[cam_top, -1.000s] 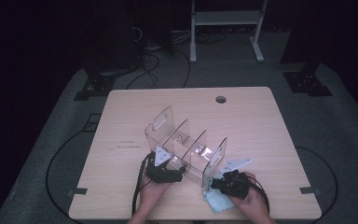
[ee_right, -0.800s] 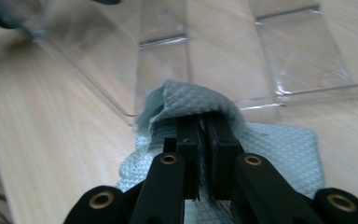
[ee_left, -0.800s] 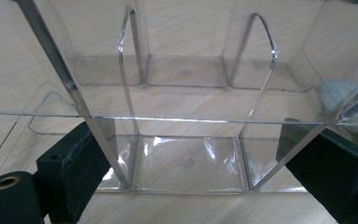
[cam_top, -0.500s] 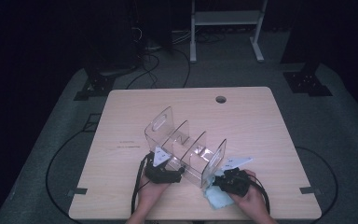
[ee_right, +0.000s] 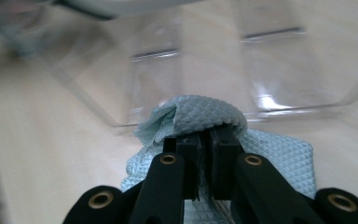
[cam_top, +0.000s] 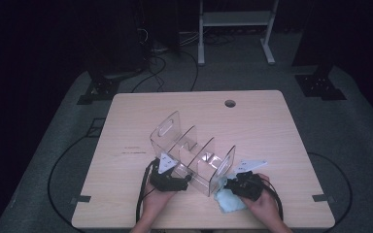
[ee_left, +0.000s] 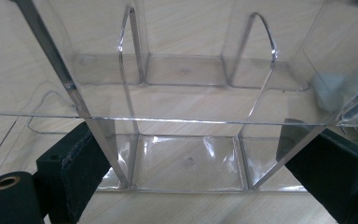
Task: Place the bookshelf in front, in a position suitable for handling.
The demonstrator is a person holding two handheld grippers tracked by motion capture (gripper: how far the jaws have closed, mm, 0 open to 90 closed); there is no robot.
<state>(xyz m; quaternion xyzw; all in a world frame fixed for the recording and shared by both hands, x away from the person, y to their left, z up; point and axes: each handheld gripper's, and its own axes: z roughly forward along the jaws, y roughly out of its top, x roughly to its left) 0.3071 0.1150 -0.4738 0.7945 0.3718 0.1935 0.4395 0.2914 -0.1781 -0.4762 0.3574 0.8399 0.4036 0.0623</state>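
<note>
On the desk [cam_top: 272, 121], near its front edge, stands a clear organizer [cam_top: 192, 153]; the left gripper [ee_left: 200, 177] has its jaws spread wide around one end wall. Just right of it, the right gripper [ee_right: 204, 154] has its jaws clamped on a blue cloth [ee_right: 205, 116] lying on the desk.

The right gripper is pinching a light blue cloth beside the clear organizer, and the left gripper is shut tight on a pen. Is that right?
Not quite. The right gripper does pinch the light blue cloth beside the clear organizer, but the left gripper holds no pen: the left gripper view shows its jaws spread wide at the organizer's near wall.
</note>
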